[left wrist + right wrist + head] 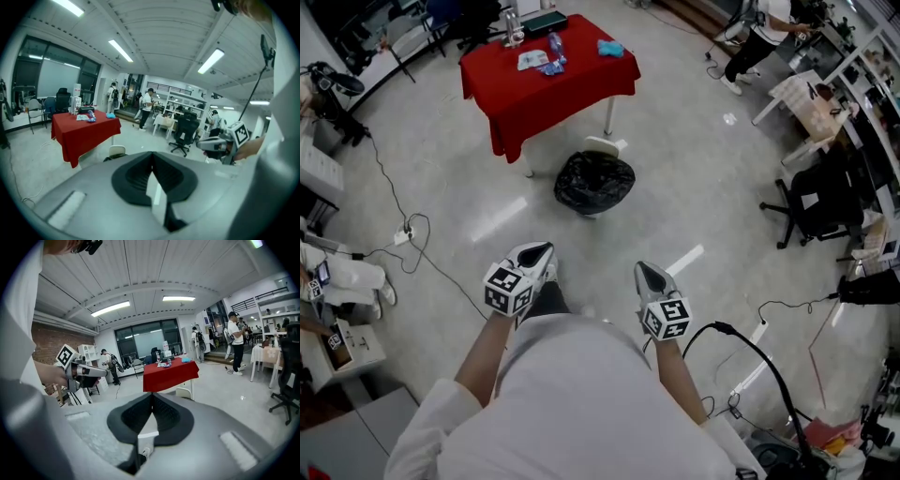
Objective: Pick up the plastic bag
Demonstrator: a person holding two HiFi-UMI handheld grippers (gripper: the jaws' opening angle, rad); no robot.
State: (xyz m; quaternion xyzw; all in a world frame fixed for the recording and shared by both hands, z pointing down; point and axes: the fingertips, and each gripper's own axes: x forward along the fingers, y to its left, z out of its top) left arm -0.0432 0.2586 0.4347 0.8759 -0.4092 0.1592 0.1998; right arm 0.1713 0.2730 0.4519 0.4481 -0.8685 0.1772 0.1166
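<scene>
Grey-bodied and carrying a marker cube, the left hand-held gripper [537, 251] sits low at the left of the head view. It points forward and slightly down over the bare floor [703, 187]. In the left gripper view [152, 164] its two jaws are pressed together along a single seam, with nothing between them.

The plastic bag [594, 182] lies ahead of both hands, between their two lines of aim. It is a black, crumpled, rounded heap resting on the floor, just in front of the counter [548, 89] with the red cloth. It is well apart from either hand-held gripper. The heap is roughly as wide as it is deep, so no long axis dictates the approach angle.

The right hand-held gripper [647, 272] sits at the right, level with the left one and aimed the same way. In the right gripper view [152, 404] its jaws are likewise closed flat on each other and hold nothing.

Assessment: the bag lies forward and near the midline, so both hands are about equally distant from it. The left appears marginally nearer. Either hand must travel forward and downward, and its jaws must be spread before any contact with the plastic.
</scene>
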